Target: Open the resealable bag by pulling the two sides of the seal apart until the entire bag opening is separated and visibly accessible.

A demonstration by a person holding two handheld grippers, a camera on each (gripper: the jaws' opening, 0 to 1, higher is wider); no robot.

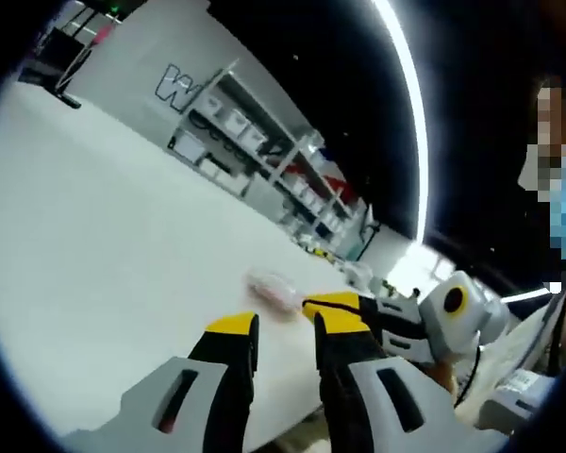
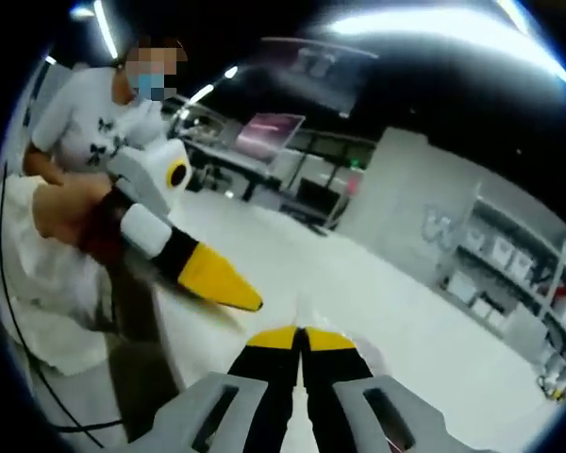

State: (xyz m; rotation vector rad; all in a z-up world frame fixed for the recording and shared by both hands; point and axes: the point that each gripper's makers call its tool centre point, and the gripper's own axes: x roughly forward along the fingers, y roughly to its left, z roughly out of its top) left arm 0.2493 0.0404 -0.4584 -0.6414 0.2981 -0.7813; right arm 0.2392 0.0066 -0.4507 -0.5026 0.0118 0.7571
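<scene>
Yellow-tipped jaws first: on my left gripper [image 1: 285, 332] they are standing apart with a clear gap between the tips, released and carrying nothing. On my right gripper [image 2: 300, 336] the two tips are pressing together, clenched; I cannot make out any film or seal caught between them.

Item, resealable bag [image 1: 273, 287]: in the left gripper view it is lying flat on the white table [image 1: 94, 245], just beyond my left jaw tips, a small pale, blurred pouch with a pinkish tinge. It is sitting apart from both sets of jaws. I cannot tell whether its seal is parted; it is too small and soft in the picture.

Item, right gripper seen from the left gripper view: it is reaching in just beside the bag, tip pointing toward it, not touching as far as I can judge.

Item, left gripper seen from the right gripper view: it is angling across, away from the bag's side of the table, held by a person in a pale shirt [image 2: 85, 113].

Item, shelving [image 1: 264, 151]: it is standing well beyond the bag, against the far wall.

Progress, as I am judging it: nothing is being gripped, neither side of the seal is being held, and the whole pull-apart is left to do.
</scene>
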